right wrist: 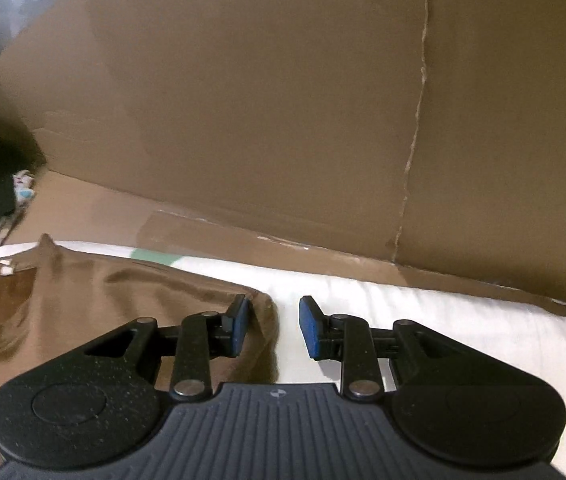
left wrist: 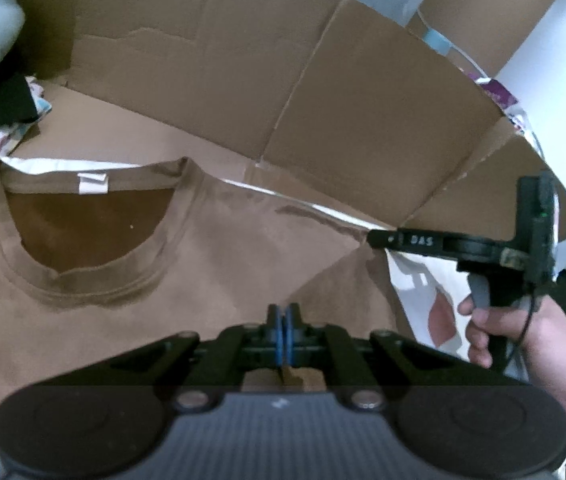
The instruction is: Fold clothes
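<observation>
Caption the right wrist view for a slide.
Open right hand-held gripper straddles the brown T-shirt's shoulder edge on white bedding.

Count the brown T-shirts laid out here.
1. The brown cotton T-shirt lies flat on the white bedding, neckline toward the cardboard wall. Others may lie outside both views.

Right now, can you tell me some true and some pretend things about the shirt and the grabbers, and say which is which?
1. The T-shirt is brown. True.
2. The left gripper is wide open. False: its blue pads are pressed together, with a bit of brown cloth behind them.
3. The right gripper is open. True: the shirt's edge lies between its pads, not pinched.
4. The neck tag is red. False: it is white.
5. Cardboard stands behind the shirt. True.
</observation>
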`<act>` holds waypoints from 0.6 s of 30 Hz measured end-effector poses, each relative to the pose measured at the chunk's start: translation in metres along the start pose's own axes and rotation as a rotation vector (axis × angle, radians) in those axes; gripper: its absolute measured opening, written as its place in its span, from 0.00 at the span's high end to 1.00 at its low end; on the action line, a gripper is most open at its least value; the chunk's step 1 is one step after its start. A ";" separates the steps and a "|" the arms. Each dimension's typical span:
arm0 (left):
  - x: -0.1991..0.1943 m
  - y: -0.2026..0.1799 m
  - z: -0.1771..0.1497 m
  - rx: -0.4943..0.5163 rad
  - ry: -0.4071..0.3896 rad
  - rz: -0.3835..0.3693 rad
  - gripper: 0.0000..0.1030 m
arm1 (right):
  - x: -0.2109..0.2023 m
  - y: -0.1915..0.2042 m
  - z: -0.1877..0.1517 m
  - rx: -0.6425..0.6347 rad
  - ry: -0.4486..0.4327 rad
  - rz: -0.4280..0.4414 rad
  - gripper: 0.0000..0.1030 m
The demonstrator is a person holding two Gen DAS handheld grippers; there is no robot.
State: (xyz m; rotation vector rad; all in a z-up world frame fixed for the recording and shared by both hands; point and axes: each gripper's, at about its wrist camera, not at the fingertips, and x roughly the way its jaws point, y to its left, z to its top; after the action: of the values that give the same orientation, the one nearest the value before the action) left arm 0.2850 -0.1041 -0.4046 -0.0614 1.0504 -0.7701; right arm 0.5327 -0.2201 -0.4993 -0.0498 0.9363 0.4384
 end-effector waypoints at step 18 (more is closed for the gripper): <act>0.005 0.011 -0.001 -0.047 0.007 0.003 0.98 | -0.023 -0.009 -0.016 -0.002 0.004 0.062 0.67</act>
State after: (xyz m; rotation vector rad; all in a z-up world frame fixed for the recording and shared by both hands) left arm 0.2917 -0.0990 -0.4132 -0.0972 1.0751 -0.7438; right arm 0.5118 -0.2402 -0.4924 -0.0237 0.9435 0.4964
